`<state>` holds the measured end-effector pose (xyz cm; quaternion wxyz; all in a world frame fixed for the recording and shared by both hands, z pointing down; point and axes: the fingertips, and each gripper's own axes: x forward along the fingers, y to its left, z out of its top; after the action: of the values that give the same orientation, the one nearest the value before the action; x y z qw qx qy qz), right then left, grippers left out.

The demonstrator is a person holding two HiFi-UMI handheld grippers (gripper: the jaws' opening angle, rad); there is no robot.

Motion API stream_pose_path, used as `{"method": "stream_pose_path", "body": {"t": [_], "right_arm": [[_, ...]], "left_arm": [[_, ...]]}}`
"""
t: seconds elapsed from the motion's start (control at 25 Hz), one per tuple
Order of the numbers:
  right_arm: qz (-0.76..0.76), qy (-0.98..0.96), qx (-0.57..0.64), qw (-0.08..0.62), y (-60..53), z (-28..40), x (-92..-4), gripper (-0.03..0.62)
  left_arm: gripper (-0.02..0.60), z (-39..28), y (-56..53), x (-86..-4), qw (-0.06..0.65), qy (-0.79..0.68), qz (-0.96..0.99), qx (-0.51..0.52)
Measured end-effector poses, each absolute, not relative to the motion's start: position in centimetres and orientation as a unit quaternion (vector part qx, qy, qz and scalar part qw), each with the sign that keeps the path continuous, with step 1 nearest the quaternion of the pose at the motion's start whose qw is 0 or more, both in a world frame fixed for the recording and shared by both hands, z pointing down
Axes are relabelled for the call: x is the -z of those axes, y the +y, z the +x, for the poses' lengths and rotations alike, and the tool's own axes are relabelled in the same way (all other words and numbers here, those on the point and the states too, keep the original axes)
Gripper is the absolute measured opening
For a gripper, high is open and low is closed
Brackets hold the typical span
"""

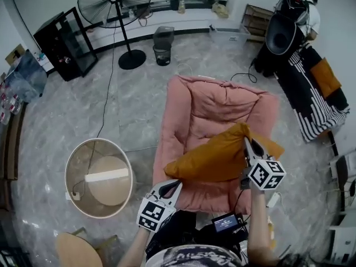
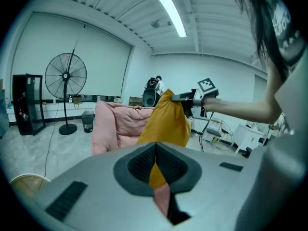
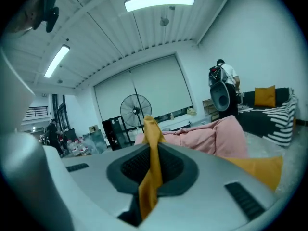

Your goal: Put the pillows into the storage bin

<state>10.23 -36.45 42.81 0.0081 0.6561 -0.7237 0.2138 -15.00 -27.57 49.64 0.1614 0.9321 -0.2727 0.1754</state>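
An orange pillow (image 1: 217,157) hangs over the seat of a pink lounge chair (image 1: 222,107). My right gripper (image 1: 247,143) is shut on the pillow's upper right corner, and orange fabric (image 3: 153,172) is pinched between the pads of this gripper (image 3: 153,146). My left gripper (image 1: 173,187) sits just below the pillow's lower left corner with its jaws together and nothing seen in them. In the left gripper view the pillow (image 2: 166,119) hangs beyond that gripper (image 2: 155,146). The round beige storage bin (image 1: 68,174) stands on the floor left of the chair.
A second orange pillow (image 1: 325,77) lies on a black striped couch (image 1: 311,102) at the right. A standing fan (image 1: 114,4), a small waste bin (image 1: 162,45) and a black shelf (image 1: 64,43) stand at the back. A person (image 1: 303,10) is far right; a wooden stool (image 1: 75,252) is near left.
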Motion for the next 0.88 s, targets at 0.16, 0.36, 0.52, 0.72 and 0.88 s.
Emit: {"method": "stream_pose_path", "body": {"t": [0.16, 0.36, 0.52, 0.72, 0.88], "right_arm": [[0.692, -0.692, -0.201, -0.049, -31.7, 13.1, -39.5, 0.025], [0.742, -0.643, -0.157, -0.109, -25.8, 17.3, -35.1, 0.023], [0.782, -0.596, -0.119, -0.135, -20.7, 21.3, -31.8, 0.023], [0.841, -0.505, -0.08, -0.178, -11.2, 26.3, -29.7, 0.021], [0.87, -0.444, -0.042, -0.21, -3.6, 28.4, -27.6, 0.02]], "left_arm": [[0.012, -13.3, -26.5, -48.8, 0.167, -0.237, 0.941, -0.173], [0.012, -9.1, -24.9, -48.0, 0.141, -0.153, 0.962, -0.177], [0.012, -4.6, -23.2, -46.8, 0.119, -0.08, 0.974, -0.176], [0.012, 0.3, -19.1, -46.8, 0.096, 0.026, 0.979, -0.18], [0.012, 3.4, -15.7, -47.1, 0.083, 0.102, 0.973, -0.187]]}}
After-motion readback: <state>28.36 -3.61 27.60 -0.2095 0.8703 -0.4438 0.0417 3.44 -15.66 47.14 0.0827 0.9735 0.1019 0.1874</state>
